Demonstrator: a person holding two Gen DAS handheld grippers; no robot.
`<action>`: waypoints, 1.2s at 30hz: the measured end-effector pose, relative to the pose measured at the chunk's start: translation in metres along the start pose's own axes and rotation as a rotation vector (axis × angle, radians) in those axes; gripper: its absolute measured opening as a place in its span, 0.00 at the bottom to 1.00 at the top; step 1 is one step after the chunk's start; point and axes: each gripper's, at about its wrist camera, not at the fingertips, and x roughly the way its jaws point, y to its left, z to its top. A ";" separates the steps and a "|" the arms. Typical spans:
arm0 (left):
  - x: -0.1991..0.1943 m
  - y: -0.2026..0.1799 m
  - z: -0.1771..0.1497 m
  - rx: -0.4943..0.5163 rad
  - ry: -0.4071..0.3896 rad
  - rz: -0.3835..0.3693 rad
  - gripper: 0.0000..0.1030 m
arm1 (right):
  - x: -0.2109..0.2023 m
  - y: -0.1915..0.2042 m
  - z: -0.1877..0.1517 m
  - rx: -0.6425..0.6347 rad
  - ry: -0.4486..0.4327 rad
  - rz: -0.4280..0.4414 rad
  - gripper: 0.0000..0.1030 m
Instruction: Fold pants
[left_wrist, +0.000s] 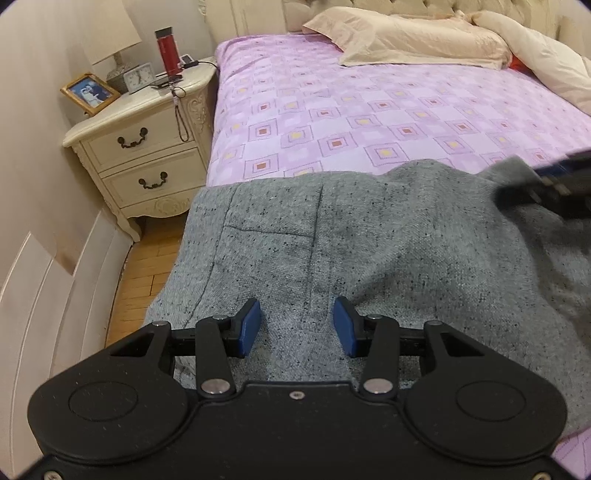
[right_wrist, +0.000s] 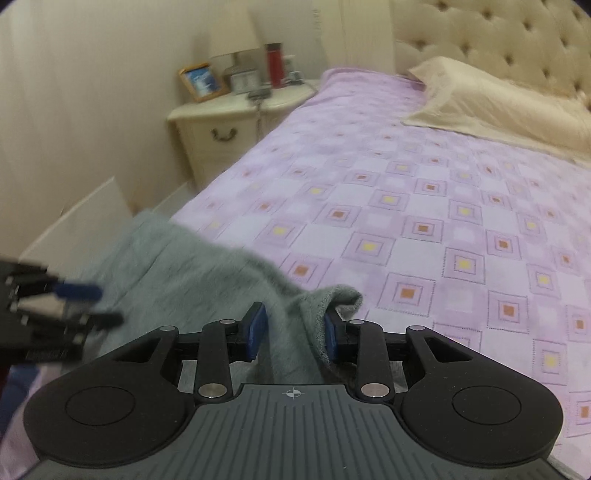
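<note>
The speckled grey knit pants (left_wrist: 369, 240) are spread unfolded on the purple-checked bed (left_wrist: 369, 110); folding is barely begun. Left gripper (left_wrist: 296, 328) jaws are parted, empty; right gripper (right_wrist: 291, 332) jaws are part-open around a fabric edge, grip uncertain.

Soft, even indoor light fell without glare; the right view was motion-blurred beyond its tongs (right_wrist: 293, 334), and fisheye bending darkened both views' corners.

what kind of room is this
A bedroom in a home, most likely. A bed with a purple patterned cover and a pillow fills the view, and beside it stands a nightstand bearing a lamp and a clock.
</note>
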 end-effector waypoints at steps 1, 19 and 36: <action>0.000 0.001 0.001 0.004 0.005 -0.005 0.51 | 0.000 -0.007 0.000 0.038 0.006 0.012 0.31; 0.001 -0.001 -0.007 0.032 -0.036 -0.004 0.51 | -0.001 -0.043 0.003 0.315 -0.136 0.036 0.02; -0.044 -0.023 0.005 0.177 -0.114 -0.038 0.48 | -0.045 -0.012 -0.014 -0.030 -0.100 -0.234 0.16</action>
